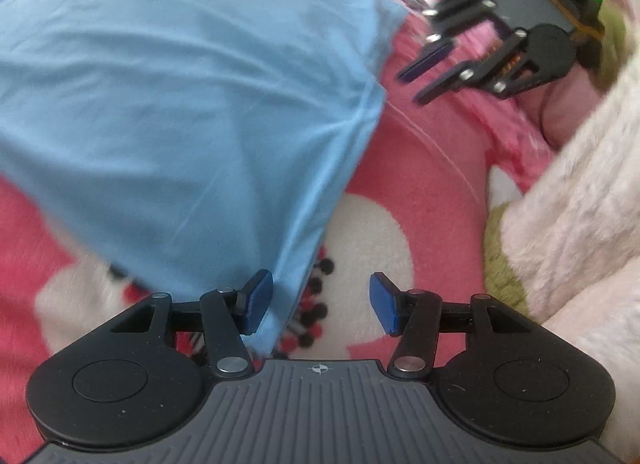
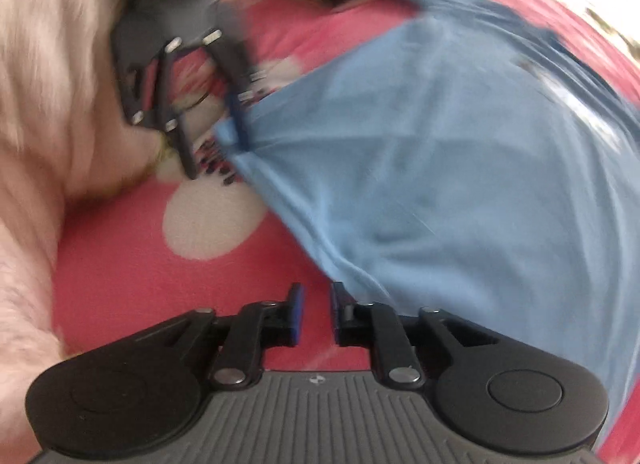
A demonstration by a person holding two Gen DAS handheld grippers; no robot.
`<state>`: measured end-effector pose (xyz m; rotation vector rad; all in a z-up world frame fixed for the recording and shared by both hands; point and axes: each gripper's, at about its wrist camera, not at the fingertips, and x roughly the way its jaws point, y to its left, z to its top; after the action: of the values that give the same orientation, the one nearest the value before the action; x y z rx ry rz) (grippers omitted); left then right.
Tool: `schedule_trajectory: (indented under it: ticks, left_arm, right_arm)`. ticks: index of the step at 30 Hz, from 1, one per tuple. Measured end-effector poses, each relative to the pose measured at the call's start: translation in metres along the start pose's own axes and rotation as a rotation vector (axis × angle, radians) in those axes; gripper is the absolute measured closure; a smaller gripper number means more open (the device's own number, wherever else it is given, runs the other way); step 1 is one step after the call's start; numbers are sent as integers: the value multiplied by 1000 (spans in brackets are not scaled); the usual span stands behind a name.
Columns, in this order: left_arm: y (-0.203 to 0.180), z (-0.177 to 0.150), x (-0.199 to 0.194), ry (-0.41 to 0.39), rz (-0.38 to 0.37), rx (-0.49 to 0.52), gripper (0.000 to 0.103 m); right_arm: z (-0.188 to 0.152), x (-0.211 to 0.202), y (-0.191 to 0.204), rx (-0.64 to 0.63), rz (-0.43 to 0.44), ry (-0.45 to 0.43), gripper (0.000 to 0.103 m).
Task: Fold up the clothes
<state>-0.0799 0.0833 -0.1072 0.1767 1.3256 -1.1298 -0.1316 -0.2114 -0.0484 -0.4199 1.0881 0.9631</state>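
Garment: light blue cloth [image 1: 180,104], spread over pink blanket [image 1: 420,168] with white patches and dark print. Wrinkled, not flat. In left wrist view, fills upper left and tapers down to a narrow corner at the bottom centre. In right wrist view, fills right half, with an edge running diagonally from upper left to lower right.

Left gripper [image 1: 320,304]: jaws about half apart. Cloth corner sits in the gap, right against the left-hand blue pad [image 1: 256,304]. Clear space between cloth and the other pad, blanket print visible through it. Not clamped, pads not pressing from both sides. Seen from right wrist view too, at the cloth's near corner, but blurred; contact there not readable.

Right gripper [image 2: 316,312]: jaws narrow, small gap only. Nothing between the pads, just pink blanket behind. Cloth edge passes just beside the right-hand finger [image 2: 340,308]; touching or not, cannot tell through the blur. From left wrist view, off past the cloth's right edge, over blanket, well apart from left gripper, fingers pointing down-left toward the cloth edge and clear of it.

Fluffy pale pink fabric [image 1: 580,204] along the right side in left view, left side in right view. Olive-green strip [image 1: 500,264] at its edge.

Both views motion-blurred, right worse.
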Motion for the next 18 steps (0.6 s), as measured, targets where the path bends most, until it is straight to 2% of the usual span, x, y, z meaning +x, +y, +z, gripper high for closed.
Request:
schedule_trajectory:
  ticks: [3, 5, 9, 10, 12, 14, 18]
  left_arm:
    - [14, -8, -14, -46, -6, -126, 49]
    - [25, -13, -25, -80, -1, -212, 50]
    - [38, -24, -39, -126, 75, -329, 50]
    - [39, -26, -40, -130, 95, -354, 50]
    - [47, -31, -43, -129, 114, -416, 50]
    - [49, -35, -37, -126, 107, -475, 50]
    - [52, -41, -26, -120, 89, -540, 52]
  right_arm:
    - [-29, -37, -43, 305, -91, -137, 65]
    - [-58, -53, -72, 518, -153, -218, 46]
    - [-117, -83, -130, 948, -277, -376, 45]
    - [-129, -85, -140, 1022, -291, -391, 45]
    - [-151, -84, -159, 1155, -311, -409, 45]
    - [-163, -80, -173, 1215, -311, -425, 45]
    - [-163, -62, -181, 1205, -276, -380, 45]
